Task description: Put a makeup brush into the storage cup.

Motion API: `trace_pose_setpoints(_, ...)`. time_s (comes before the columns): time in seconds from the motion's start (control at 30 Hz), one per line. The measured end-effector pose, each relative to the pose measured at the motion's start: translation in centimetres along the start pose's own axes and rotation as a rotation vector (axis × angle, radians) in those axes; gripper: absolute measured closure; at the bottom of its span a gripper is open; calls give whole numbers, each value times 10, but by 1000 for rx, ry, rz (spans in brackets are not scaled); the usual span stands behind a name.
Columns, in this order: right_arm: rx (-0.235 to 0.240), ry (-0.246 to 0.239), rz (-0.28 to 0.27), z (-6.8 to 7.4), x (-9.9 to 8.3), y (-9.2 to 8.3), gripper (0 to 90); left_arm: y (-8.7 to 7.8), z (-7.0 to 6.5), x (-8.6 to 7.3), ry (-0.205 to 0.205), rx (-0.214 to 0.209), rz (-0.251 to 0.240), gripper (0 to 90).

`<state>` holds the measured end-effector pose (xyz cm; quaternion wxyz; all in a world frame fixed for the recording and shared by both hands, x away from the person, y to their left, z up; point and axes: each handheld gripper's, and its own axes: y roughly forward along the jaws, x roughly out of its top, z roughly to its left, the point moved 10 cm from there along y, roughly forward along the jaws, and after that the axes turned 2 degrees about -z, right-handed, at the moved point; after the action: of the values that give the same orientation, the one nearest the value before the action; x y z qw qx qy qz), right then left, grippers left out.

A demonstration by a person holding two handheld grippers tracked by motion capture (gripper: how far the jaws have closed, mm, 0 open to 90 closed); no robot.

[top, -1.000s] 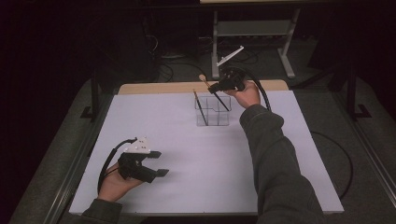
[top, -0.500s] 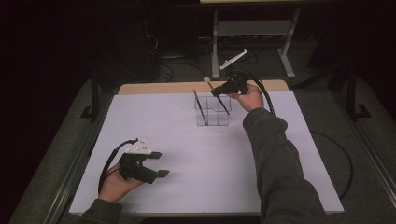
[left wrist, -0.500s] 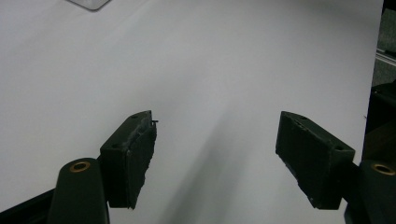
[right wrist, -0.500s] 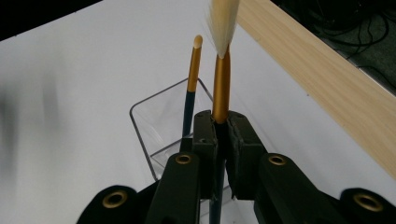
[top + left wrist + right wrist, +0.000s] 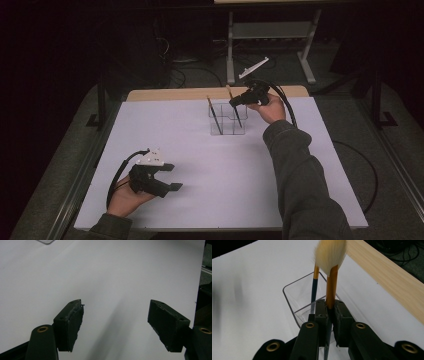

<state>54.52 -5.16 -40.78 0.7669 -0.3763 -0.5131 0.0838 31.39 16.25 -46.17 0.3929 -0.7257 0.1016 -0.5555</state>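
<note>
A brush (image 5: pixel 331 287) is held tight in the closed right gripper (image 5: pixel 331 312), over the clear box (image 5: pixel 227 123) at the table's (image 5: pixel 200 150) 12 o'clock. It should be lowered slowly and straight into an empty part. The left gripper (image 5: pixel 170 177) is wide open, holding nothing, at 7 o'clock.

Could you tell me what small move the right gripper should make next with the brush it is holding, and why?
Probably lower it a little further and then open. The right gripper is shut on the brush, whose handle already points down into the clear holder beside a second brush. Whether its tip touches the bottom cannot be seen. The left gripper rests open, apart.
</note>
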Motion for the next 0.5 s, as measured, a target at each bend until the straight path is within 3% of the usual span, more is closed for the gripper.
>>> trace_pose_setpoints(0.07,-11,-24,4,-2,-2,0,815,1,0,0,2,-2,0,272)
trace_pose_setpoints(0.3,-5,8,13,1,-5,2,814,0,0,0,-3,0,-2,271)
trace_pose_setpoints(0.37,-12,-19,21,-2,-8,3,814,0,0,0,-2,2,-4,271)
trace_pose_setpoints(0.4,-7,8,18,1,-7,3,814,-1,1,0,-2,3,-4,271)
trace_pose_setpoints(0.5,-20,5,30,1,-9,3,805,-1,2,0,12,7,-5,271)
